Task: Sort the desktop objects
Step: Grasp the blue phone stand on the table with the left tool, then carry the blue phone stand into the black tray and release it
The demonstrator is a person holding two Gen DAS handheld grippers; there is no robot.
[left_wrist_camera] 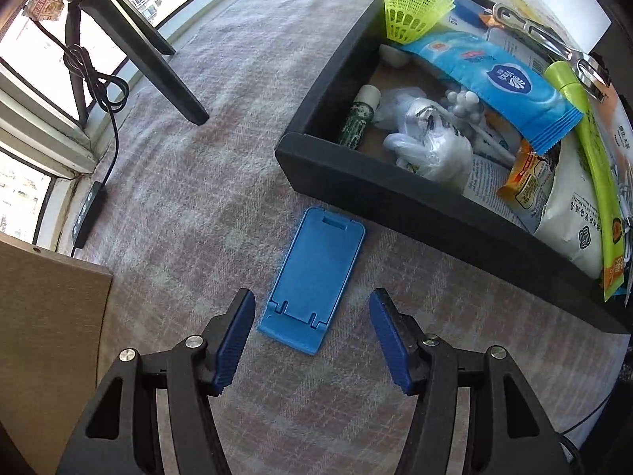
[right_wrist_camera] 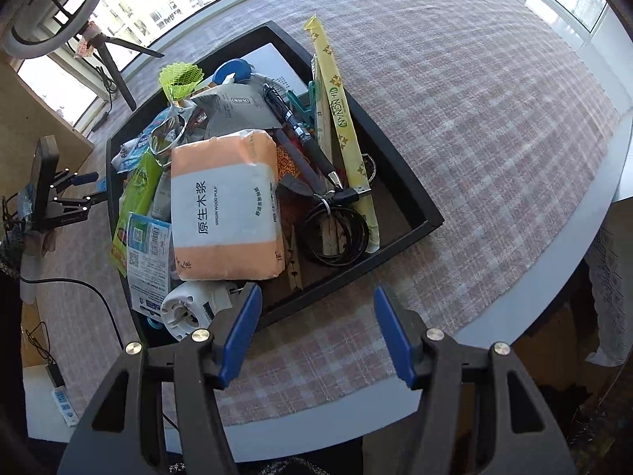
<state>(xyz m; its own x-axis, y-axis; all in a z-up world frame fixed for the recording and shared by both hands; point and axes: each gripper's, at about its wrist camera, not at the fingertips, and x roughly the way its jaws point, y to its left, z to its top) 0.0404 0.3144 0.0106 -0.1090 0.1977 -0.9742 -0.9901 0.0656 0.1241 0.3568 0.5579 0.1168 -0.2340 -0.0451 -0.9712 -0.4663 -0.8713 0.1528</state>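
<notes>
Left wrist view shows your left tool [left_wrist_camera: 312, 340] gaping wide with nothing between its fingers, poised over one blue phone stand [left_wrist_camera: 314, 279] that lies flat on the table [left_wrist_camera: 205, 182], just outside the near wall of one black tray [left_wrist_camera: 395, 194]. Your right tool [right_wrist_camera: 318, 334] is likewise spread and empty, hanging over the tray's near corner.

You have one tray, heaped: one green shuttlecock [right_wrist_camera: 180, 79], one orange tissue pack [right_wrist_camera: 225, 206], one blue wipes packet [left_wrist_camera: 502, 87], one black pen [right_wrist_camera: 296, 126], one long yellow sachet [right_wrist_camera: 342, 126], one coiled black cable [right_wrist_camera: 336, 233], one white plug [right_wrist_camera: 190, 308] and one crumpled white bag [left_wrist_camera: 427, 138].

A pink-and-white checked cloth [right_wrist_camera: 474, 118] covers the table. Windows [left_wrist_camera: 23, 79] run along its far edge, with one black tripod [left_wrist_camera: 130, 43] standing by them.
</notes>
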